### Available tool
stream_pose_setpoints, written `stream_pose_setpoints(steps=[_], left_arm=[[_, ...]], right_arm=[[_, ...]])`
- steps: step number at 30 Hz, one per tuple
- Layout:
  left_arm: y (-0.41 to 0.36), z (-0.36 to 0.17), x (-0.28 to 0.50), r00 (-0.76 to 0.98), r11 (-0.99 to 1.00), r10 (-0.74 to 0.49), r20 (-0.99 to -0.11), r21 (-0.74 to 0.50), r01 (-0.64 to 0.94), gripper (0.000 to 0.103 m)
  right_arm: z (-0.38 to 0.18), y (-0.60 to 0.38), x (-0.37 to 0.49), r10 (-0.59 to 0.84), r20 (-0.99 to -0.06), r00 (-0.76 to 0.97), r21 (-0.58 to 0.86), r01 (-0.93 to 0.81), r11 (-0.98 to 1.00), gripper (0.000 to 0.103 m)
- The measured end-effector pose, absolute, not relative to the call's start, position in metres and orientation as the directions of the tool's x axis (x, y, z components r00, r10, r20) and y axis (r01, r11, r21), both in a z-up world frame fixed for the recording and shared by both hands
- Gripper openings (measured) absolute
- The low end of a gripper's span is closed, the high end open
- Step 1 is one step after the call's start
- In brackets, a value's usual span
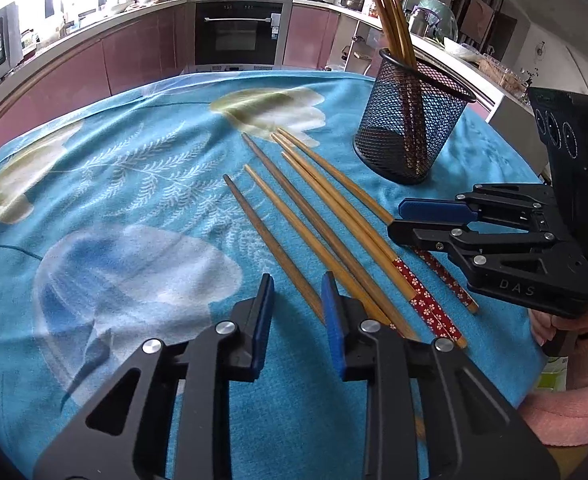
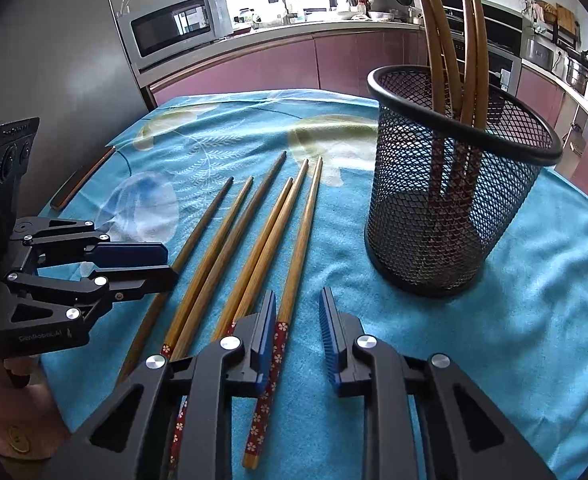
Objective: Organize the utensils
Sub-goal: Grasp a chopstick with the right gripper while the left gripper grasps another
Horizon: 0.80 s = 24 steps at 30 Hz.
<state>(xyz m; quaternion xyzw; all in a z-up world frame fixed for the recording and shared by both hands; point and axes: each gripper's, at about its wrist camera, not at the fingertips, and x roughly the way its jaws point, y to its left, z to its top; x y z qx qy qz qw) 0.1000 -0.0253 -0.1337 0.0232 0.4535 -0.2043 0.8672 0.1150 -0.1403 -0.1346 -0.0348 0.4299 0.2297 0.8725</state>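
Several wooden chopsticks [image 1: 318, 216] lie side by side on the blue cloth; some have red flowered ends [image 1: 426, 304]. They also show in the right wrist view [image 2: 254, 240]. A black mesh holder [image 1: 410, 124] stands upright behind them with several chopsticks inside; it also shows in the right wrist view [image 2: 454, 196]. My left gripper [image 1: 298, 296] is open and empty, just above the near ends of the left chopsticks. My right gripper [image 2: 298, 312] is open and empty, over the rightmost chopstick [image 2: 294, 264]; it also shows in the left wrist view [image 1: 394, 220].
The blue patterned cloth [image 1: 114, 208] covers the table. A flat dark bar [image 2: 82, 178] lies at the cloth's far left edge. Kitchen counters, an oven [image 1: 238, 32] and a microwave [image 2: 170, 28] stand behind the table.
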Motion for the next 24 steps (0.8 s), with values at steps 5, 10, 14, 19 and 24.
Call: stream_pose_setpoints(steps=[5, 10, 14, 19, 24], left_arm=[[-0.028, -0.134, 0.107, 0.515, 0.925, -0.299, -0.804, -0.112, 0.363, 0.033], [-0.031, -0.135, 0.115, 0.525, 0.93, -0.283, -0.803, -0.096, 0.355, 0.03], [-0.034, -0.136, 0.119, 0.542, 0.94, -0.253, -0.801, -0.071, 0.334, 0.019], [-0.033, -0.135, 0.121, 0.544, 0.948, -0.251, -0.8, -0.088, 0.307, 0.016], [-0.028, -0.134, 0.12, 0.551, 0.955, -0.25, -0.796, -0.109, 0.276, 0.011]], right_arm=[[-0.135, -0.135, 0.123, 0.359, -0.768, 0.531, 0.121, -0.429, 0.895, 0.02], [-0.135, -0.129, 0.134, 0.352, -0.767, 0.537, 0.115, -0.424, 0.898, 0.02], [-0.135, -0.126, 0.142, 0.351, -0.765, 0.54, 0.118, -0.418, 0.901, 0.018], [-0.134, -0.131, 0.144, 0.368, -0.761, 0.534, 0.145, -0.412, 0.899, 0.008], [-0.133, -0.138, 0.14, 0.394, -0.751, 0.53, 0.184, -0.405, 0.895, 0.006]])
